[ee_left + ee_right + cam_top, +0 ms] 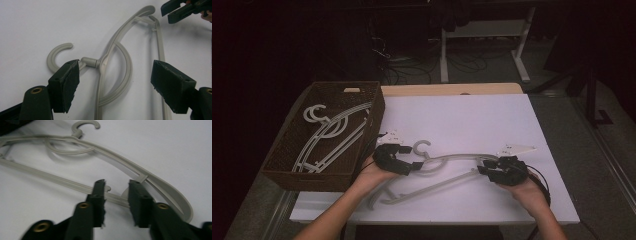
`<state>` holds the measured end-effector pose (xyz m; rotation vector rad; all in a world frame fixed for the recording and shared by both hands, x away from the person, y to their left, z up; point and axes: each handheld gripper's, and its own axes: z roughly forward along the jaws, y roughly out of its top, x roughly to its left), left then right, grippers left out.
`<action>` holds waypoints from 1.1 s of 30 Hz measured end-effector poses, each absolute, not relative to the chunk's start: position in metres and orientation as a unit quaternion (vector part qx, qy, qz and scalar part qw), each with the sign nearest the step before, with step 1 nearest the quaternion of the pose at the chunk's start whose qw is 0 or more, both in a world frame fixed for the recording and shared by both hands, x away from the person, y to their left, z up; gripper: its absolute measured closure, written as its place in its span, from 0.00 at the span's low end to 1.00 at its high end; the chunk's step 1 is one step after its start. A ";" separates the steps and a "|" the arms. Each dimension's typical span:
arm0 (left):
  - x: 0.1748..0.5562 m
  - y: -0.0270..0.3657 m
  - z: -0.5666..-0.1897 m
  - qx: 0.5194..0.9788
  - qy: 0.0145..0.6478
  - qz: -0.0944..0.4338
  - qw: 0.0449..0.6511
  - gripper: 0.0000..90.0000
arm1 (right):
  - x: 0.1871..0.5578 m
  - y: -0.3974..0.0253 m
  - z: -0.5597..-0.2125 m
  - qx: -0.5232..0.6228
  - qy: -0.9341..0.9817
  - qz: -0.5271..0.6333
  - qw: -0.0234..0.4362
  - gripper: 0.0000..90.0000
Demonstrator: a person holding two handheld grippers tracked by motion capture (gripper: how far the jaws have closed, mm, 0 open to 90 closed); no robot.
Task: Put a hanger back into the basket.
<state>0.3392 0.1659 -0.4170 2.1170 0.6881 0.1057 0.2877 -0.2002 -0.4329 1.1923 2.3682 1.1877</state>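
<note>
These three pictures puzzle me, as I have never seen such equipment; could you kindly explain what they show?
A person holds a hand tool with two black jaws in each hand. The high view looks down on a white table. On it lies a grey hanger; a brown basket at the left holds more hangers. The other two pictures come from cameras on the tools. The left gripper is open around the hanger's neck; the right gripper is open at the hanger's end. Nothing is gripped.

The left gripper (pixel 115 85) was held wide open over the grey hanger (pixel 103 62). The right gripper (pixel 185 8) was seen beside the hanger's far end.
</note>
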 end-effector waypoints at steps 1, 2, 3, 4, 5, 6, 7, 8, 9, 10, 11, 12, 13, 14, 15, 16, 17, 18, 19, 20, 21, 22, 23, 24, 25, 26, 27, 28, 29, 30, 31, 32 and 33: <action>0.340 0.166 -0.418 0.853 0.277 0.042 0.440 0.26 | 0.289 -0.199 -0.433 0.406 0.811 0.404 0.118 0.85; 0.340 0.166 -0.419 0.853 0.278 0.042 0.439 0.26 | 0.289 -0.197 -0.433 0.405 0.813 0.402 0.117 0.90; 0.340 0.166 -0.419 0.854 0.277 0.042 0.439 0.26 | 0.290 -0.196 -0.433 0.404 0.816 0.397 0.117 0.93; 0.341 0.166 -0.419 0.855 0.276 0.041 0.438 0.26 | 0.291 -0.194 -0.434 0.404 0.817 0.393 0.118 0.96; 0.341 0.166 -0.420 0.855 0.277 0.041 0.437 0.26 | 0.291 -0.193 -0.435 0.401 0.820 0.390 0.120 0.98; 0.341 0.166 -0.421 0.856 0.277 0.041 0.435 0.26 | 0.291 -0.192 -0.435 0.402 0.822 0.386 0.120 0.99; 0.341 0.166 -0.421 0.856 0.278 0.041 0.435 0.26 | 0.292 -0.192 -0.436 0.402 0.823 0.383 0.122 0.99; 0.341 0.167 -0.422 0.856 0.278 0.041 0.435 0.26 | 0.292 -0.191 -0.437 0.402 0.824 0.381 0.121 0.99; 0.341 0.167 -0.422 0.856 0.278 0.041 0.433 0.26 | 0.292 -0.191 -0.438 0.403 0.824 0.379 0.121 0.99; 0.341 0.166 -0.422 0.856 0.278 0.041 0.433 0.26 | 0.292 -0.190 -0.438 0.401 0.826 0.376 0.122 0.99; 0.341 0.166 -0.423 0.856 0.278 0.041 0.434 0.26 | 0.292 -0.190 -0.439 0.400 0.828 0.373 0.124 0.99; 0.341 0.166 -0.423 0.857 0.278 0.040 0.433 0.26 | 0.292 -0.190 -0.440 0.401 0.828 0.370 0.124 0.99; 0.341 0.166 -0.423 0.858 0.277 0.040 0.431 0.27 | 0.292 -0.190 -0.441 0.401 0.829 0.370 0.124 0.99; 0.341 0.166 -0.423 0.858 0.277 0.041 0.431 0.27 | 0.293 -0.191 -0.441 0.401 0.828 0.372 0.123 0.99; 0.341 0.166 -0.423 0.858 0.278 0.041 0.430 0.27 | 0.293 -0.191 -0.441 0.401 0.828 0.371 0.123 0.99; 0.341 0.166 -0.424 0.859 0.278 0.040 0.428 0.28 | 0.293 -0.191 -0.442 0.401 0.828 0.372 0.123 0.99; 0.341 0.166 -0.424 0.860 0.278 0.040 0.427 0.28 | 0.293 -0.191 -0.442 0.400 0.829 0.372 0.123 0.99; 0.341 0.166 -0.424 0.860 0.279 0.040 0.425 0.28 | 0.292 -0.191 -0.443 0.400 0.829 0.372 0.123 0.99; 0.342 0.167 -0.425 0.861 0.279 0.039 0.424 0.28 | 0.292 -0.191 -0.443 0.402 0.829 0.371 0.121 0.99; 0.342 0.167 -0.425 0.862 0.278 0.039 0.422 0.29 | 0.292 -0.191 -0.443 0.401 0.829 0.370 0.121 0.99; 0.342 0.167 -0.426 0.863 0.280 0.040 0.419 0.30 | 0.292 -0.191 -0.444 0.402 0.829 0.370 0.120 0.99; 0.342 0.167 -0.427 0.864 0.282 0.040 0.415 0.30 | 0.292 -0.191 -0.444 0.400 0.830 0.369 0.120 0.99; 0.343 0.167 -0.428 0.866 0.282 0.040 0.411 0.30 | 0.292 -0.191 -0.445 0.400 0.831 0.368 0.120 0.99; 0.343 0.167 -0.429 0.869 0.282 0.041 0.405 0.31 | 0.292 -0.191 -0.445 0.400 0.831 0.367 0.119 0.99; 0.343 0.166 -0.430 0.871 0.283 0.040 0.400 0.31 | 0.292 -0.191 -0.445 0.400 0.832 0.365 0.120 0.99; 0.343 0.166 -0.431 0.873 0.284 0.038 0.394 0.32 | 0.292 -0.191 -0.445 0.399 0.833 0.364 0.119 0.99; 0.343 0.165 -0.433 0.877 0.284 0.037 0.386 0.33 | 0.292 -0.191 -0.446 0.399 0.833 0.365 0.119 0.99; 0.343 0.165 -0.434 0.881 0.285 0.036 0.376 0.34 | 0.292 -0.191 -0.446 0.399 0.833 0.365 0.119 0.99; 0.343 0.164 -0.436 0.885 0.284 0.033 0.367 0.35 | 0.292 -0.191 -0.446 0.398 0.833 0.364 0.119 0.99; 0.343 0.164 -0.439 0.890 0.282 0.031 0.358 0.36 | 0.292 -0.191 -0.446 0.398 0.833 0.364 0.119 0.99; 0.343 0.163 -0.441 0.894 0.282 0.030 0.347 0.38 | 0.292 -0.191 -0.446 0.399 0.833 0.364 0.119 0.99; 0.343 0.163 -0.442 0.898 0.278 0.029 0.339 0.39 | 0.292 -0.191 -0.446 0.399 0.833 0.364 0.118 0.99; 0.343 0.162 -0.444 0.901 0.275 0.025 0.335 0.41 | 0.293 -0.191 -0.446 0.399 0.834 0.364 0.118 0.99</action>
